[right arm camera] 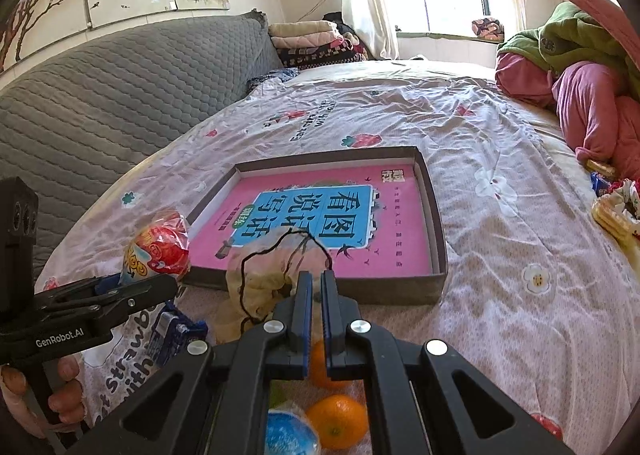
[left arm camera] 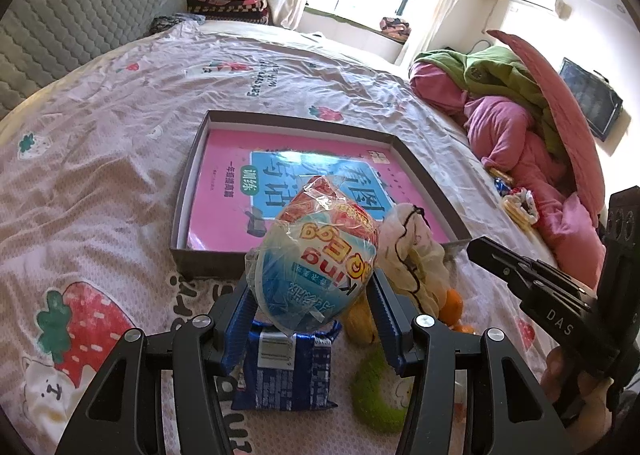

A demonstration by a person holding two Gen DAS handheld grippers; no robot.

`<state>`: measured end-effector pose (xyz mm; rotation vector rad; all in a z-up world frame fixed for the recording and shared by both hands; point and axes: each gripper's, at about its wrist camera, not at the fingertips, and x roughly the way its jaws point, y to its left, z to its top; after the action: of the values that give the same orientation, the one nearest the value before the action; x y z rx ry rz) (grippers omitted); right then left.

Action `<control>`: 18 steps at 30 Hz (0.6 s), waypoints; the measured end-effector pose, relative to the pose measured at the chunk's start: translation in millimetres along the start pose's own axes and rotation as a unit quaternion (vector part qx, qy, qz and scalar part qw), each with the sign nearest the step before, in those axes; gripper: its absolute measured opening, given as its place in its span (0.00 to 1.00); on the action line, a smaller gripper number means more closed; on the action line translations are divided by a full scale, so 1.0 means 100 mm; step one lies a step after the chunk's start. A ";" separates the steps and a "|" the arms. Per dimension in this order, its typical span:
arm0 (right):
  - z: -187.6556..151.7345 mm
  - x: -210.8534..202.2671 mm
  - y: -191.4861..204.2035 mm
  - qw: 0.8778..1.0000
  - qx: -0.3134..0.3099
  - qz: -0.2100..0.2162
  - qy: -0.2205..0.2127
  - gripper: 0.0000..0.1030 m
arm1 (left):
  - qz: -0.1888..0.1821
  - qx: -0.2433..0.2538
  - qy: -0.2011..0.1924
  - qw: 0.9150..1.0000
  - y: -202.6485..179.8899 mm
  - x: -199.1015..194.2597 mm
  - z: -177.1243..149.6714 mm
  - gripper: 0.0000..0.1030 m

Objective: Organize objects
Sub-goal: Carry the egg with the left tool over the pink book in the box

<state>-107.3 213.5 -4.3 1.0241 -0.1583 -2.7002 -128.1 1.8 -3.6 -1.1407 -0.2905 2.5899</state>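
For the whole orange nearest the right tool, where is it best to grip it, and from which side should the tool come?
Grip the orange across its widest middle, coming down from above. It is round, so pads placed off-centre would probably slip. A blue-wrapped ball sits close on its left and a second orange just behind, so put the fingers on the near and right sides, where the sheet is bare.

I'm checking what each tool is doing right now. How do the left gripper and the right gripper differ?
The left gripper stands wide, clamped on a wrapped toy egg; the right gripper is shut narrow on a yellowish cloth pouch. The egg is rigid and rounded, the pouch limp. Both point toward the shallow box holding a pink book.
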 end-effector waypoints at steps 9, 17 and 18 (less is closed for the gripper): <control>0.12 0.15 -0.09 1.000 -0.002 -0.010 0.003 0.05 | 0.009 -0.005 -0.002 1.000 0.04 0.12 0.14 0.55; 0.19 0.27 -0.20 1.000 -0.004 -0.020 0.010 0.05 | 0.019 -0.012 -0.005 1.000 0.13 0.24 0.27 0.55; 0.20 0.28 -0.21 1.000 -0.004 -0.022 0.011 0.05 | 0.022 -0.012 -0.005 1.000 0.14 0.25 0.29 0.55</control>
<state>-144.9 226.0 -11.3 1.0674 -0.1215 -2.7239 -168.2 -4.1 -5.9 -1.1541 -0.3032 2.6373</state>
